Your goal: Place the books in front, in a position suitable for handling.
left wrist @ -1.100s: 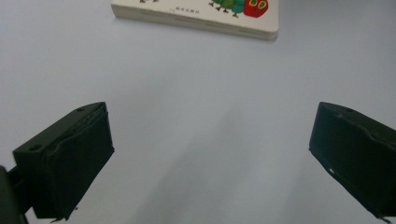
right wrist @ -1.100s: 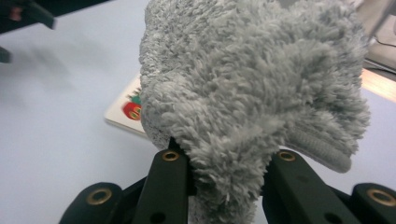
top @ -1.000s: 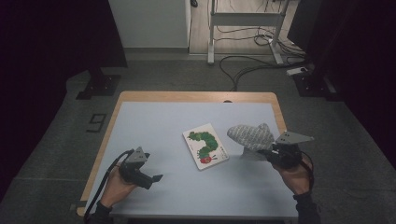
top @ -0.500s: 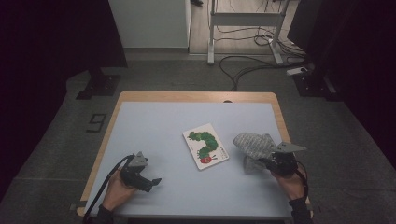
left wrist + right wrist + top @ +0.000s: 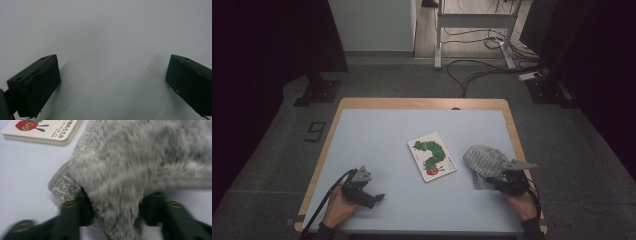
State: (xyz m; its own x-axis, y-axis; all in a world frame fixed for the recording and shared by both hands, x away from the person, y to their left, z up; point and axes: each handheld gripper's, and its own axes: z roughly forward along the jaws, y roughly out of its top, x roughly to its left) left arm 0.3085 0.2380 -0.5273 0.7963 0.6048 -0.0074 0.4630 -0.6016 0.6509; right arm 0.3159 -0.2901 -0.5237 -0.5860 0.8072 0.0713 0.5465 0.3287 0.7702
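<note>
Two hand-held grippers rest low over the pale blue tabletop (image 5: 412, 140). The right hand-held gripper (image 5: 501, 183) is clamped on a fold of a grey fleecy cloth (image 5: 484, 161); in the right gripper view its black jaws pinch the fuzzy fabric (image 5: 140, 170) from both sides, and the rest of the cloth lies heaped on the tabletop just ahead of them. A caterpillar picture book (image 5: 432, 156) lies flat just beyond the cloth, ahead and to the left of that gripper, apart from the fabric. The left hand-held gripper (image 5: 373, 198) sits well apart from both, jaws spread wide over bare tabletop, holding nothing.
</note>
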